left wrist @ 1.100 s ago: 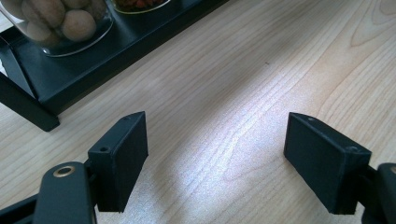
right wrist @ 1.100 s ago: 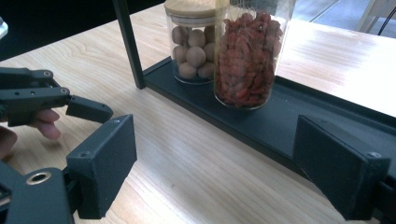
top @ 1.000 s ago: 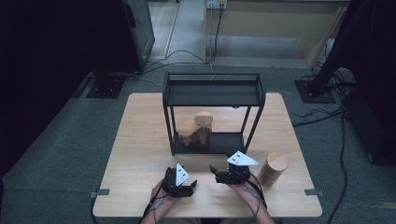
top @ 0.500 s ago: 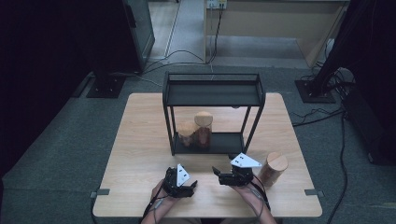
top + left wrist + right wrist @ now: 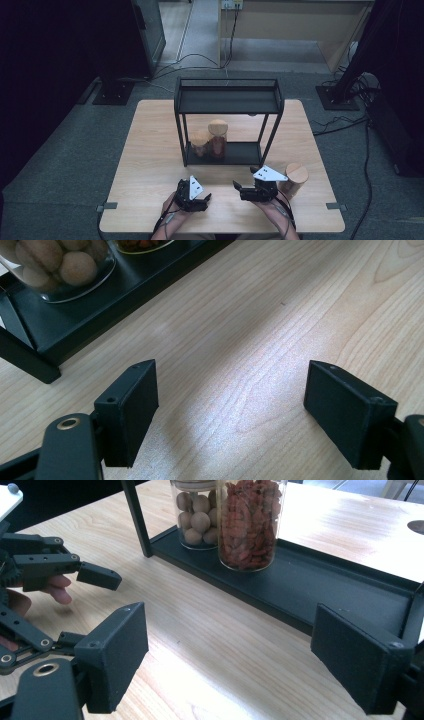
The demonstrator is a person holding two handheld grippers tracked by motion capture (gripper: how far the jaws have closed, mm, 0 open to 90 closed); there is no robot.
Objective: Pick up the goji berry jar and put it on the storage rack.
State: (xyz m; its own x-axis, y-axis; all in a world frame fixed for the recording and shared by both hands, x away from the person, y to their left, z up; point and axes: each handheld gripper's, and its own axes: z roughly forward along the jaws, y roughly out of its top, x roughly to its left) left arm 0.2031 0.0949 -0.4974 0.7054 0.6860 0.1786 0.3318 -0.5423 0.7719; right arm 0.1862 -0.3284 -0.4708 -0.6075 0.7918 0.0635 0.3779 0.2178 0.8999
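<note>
Along the near edge of the light wooden desk point(image 5: 150, 165), a person's two hands are holding a pair of black two-jaw grippers just above the surface. The left gripper point(image 5: 206, 198) is sitting left of centre with its jaws spread wide over bare wood, gripping nothing. The right gripper point(image 5: 237, 187) is sitting right of centre, its jaws likewise parted and empty, pointing toward the left one. Just beside the right gripper, toward the right edge, a round wooden-lidded canister point(image 5: 295, 178) is standing upright on the desk. Farther back, at the desk's middle, a black metal two-tier shelf frame point(image 5: 227, 100) is standing; on its lower tray, two clear glass jars with wooden lids are standing side by side, touching or nearly so: the shorter jar of pale round balls point(image 5: 196, 515) and the taller jar of red dried pieces point(image 5: 248, 522).
</note>
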